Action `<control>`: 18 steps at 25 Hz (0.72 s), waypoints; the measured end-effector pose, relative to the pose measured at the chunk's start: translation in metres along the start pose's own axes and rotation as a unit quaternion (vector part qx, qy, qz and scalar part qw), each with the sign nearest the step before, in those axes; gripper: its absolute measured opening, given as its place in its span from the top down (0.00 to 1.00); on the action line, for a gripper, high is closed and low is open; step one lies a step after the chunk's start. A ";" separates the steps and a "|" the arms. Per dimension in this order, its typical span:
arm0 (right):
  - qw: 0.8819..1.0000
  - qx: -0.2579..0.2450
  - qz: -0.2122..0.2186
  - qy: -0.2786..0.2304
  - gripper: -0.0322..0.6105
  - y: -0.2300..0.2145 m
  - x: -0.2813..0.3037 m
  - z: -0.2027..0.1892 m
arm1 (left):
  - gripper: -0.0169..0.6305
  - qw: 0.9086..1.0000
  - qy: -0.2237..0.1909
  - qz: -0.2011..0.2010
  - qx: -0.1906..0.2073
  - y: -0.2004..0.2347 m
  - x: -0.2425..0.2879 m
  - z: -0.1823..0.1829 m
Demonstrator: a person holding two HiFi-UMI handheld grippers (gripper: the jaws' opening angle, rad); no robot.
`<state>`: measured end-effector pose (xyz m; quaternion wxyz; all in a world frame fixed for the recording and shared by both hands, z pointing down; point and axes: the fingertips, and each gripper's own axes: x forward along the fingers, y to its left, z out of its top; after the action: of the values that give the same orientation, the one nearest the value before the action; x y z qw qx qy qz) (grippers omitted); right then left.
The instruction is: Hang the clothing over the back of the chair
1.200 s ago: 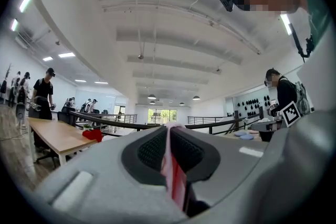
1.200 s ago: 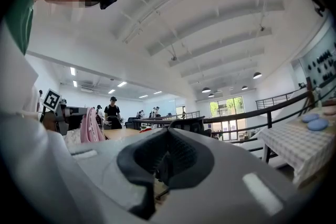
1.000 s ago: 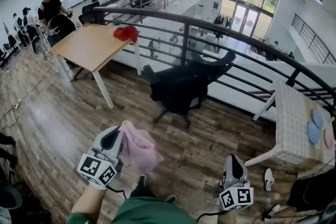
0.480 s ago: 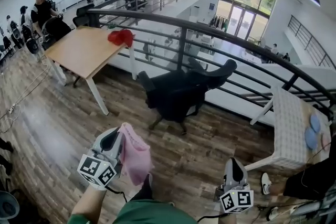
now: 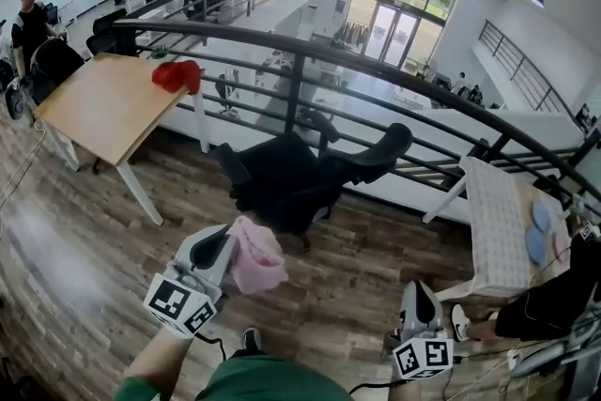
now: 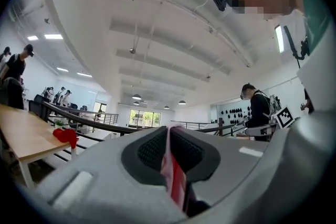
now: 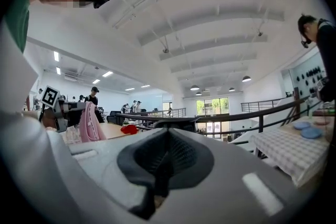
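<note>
Left hand-held gripper (image 5: 223,247): jaws clamped on a soft pink fabric garment (image 5: 255,256), which hangs over the wood floor short of the black swivel office chair (image 5: 291,183), not touching it | Right hand-held gripper (image 5: 417,291): jaws together, empty | Chair: by the black curved railing (image 5: 376,61), beside the light wooden desk (image 5: 94,103)

The wood floor (image 5: 84,277) bears a black chair (image 5: 282,183) just ahead of the left gripper (image 5: 223,244); the wooden table (image 5: 94,103) farther off to its left holds a red bundle (image 5: 177,75).
</note>
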<state>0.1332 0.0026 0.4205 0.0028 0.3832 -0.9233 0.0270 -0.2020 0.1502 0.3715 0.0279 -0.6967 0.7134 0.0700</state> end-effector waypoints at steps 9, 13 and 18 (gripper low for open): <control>0.997 0.008 -0.074 0.021 0.95 0.006 0.060 -0.019 | 0.93 0.999 -0.005 -0.004 -0.040 0.122 0.064 -0.011; 0.996 0.004 -0.083 0.037 0.95 0.009 0.084 -0.025 | 0.93 0.999 -0.014 0.001 -0.039 0.157 0.095 -0.008; 0.996 0.010 -0.083 0.043 0.95 -0.006 0.124 -0.039 | 0.93 0.999 -0.030 0.025 -0.025 0.200 0.143 -0.004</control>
<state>0.0488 -0.0873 0.4631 0.0413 0.4570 -0.8870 0.0523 -0.4050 0.0122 0.3676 0.0304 -0.6763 0.7278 0.1095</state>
